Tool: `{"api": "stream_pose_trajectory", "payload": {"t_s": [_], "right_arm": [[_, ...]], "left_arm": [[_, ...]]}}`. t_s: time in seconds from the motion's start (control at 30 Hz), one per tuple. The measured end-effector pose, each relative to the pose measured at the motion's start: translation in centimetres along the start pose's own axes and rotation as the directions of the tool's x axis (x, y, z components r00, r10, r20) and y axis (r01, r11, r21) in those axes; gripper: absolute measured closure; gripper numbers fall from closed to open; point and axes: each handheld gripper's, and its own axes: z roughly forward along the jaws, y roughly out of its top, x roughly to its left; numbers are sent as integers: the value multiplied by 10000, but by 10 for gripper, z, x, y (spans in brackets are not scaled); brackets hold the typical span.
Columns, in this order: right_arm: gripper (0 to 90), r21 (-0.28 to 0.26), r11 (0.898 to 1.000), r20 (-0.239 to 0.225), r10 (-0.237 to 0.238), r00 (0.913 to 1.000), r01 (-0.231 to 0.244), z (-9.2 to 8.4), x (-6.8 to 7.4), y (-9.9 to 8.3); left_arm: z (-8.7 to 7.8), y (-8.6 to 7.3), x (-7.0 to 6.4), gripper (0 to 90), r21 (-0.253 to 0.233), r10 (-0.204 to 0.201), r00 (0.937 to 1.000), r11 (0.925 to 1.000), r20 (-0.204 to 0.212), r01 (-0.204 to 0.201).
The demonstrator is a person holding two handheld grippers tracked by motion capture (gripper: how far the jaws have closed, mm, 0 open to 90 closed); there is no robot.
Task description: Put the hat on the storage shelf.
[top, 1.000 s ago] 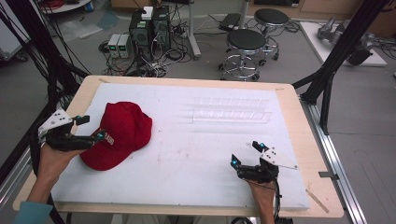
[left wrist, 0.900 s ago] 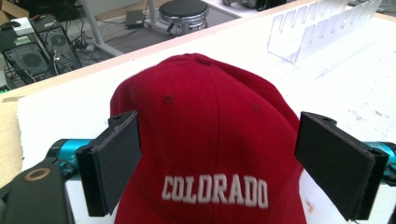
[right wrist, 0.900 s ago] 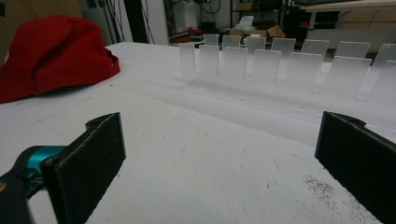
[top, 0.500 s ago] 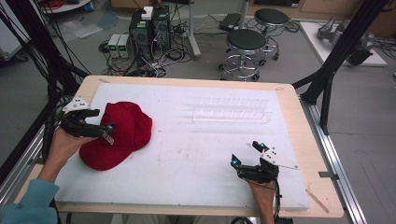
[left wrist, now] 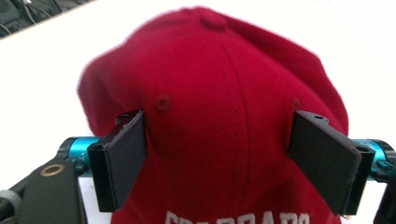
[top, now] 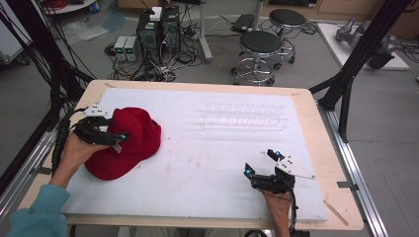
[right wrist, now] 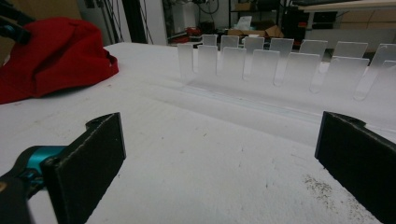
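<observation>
A red cap lay crown-up on the white mat, well to the left of the clear plastic rack. White embroidered lettering ran across its front, and a button topped the crown.

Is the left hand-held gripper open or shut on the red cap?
Open. The left hand-held gripper straddles the red fabric baseball cap; its jaws have just been closing, but its pads stand wide apart.

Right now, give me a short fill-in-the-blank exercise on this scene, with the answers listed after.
1. The left gripper straddles a cap whose colour is ____.
2. White ____ runs along the cap's lower edge in the left gripper view.
3. The right gripper has its jaws ____, with nothing between them.
4. The clear plastic rack stands on the table's ____ side.

Missing words: red; lettering; open; far
</observation>
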Motion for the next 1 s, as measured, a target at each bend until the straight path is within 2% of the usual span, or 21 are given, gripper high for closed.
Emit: {"api": "stream_pose_trajectory", "payload": {"t_s": [0.23,0.27,0.3,0.33,0.4,0.47,0.5,0.53,0.57,0.6,0.63,0.77,1.0], "right_arm": [[6,6,10000,6,-1,10000,1,0,0,0],[6,13,10000,6,21,10000,-21,0,0,0],[6,13,10000,6,21,10000,-21,0,0,0],[6,7,10000,5,-2,10000,2,0,0,0],[6,11,10000,7,4,10000,-4,0,0,0],[6,3,10000,-4,-5,10000,5,0,0,0],[6,3,10000,-4,-5,10000,5,0,0,0],[6,9,10000,11,-12,10000,12,0,0,0],[6,9,10000,11,-12,10000,12,0,0,0],[6,9,10000,12,-10,10000,10,0,0,0],[6,9,10000,1,-2,10000,2,0,0,0],[6,53,10000,15,-20,10000,20,0,1,0],[6,105,9998,37,-147,9999,146,1,2,0]], "left_arm": [[6,-1,-1,267,124,-59,9999,9999,118,57],[6,-1,-1,326,124,-77,9998,9999,176,74],[6,-1,0,326,160,-64,9997,9999,225,60],[7,-1,0,411,185,-113,9995,9998,287,108],[7,0,-2,493,272,-335,9989,9991,317,326],[7,0,-2,556,255,-336,9990,9991,295,328],[8,0,-3,556,386,-266,9993,9989,259,256],[8,0,-4,625,433,-291,9993,9987,230,281],[9,0,-5,625,550,-294,9994,9981,180,284],[9,0,-5,674,673,-284,9995,9974,115,275],[9,0,-5,723,755,-311,9994,9967,132,300],[7,0,-5,825,837,-540,9985,9951,132,527],[1,1,-6,852,598,-637,9978,9963,187,625]]}}
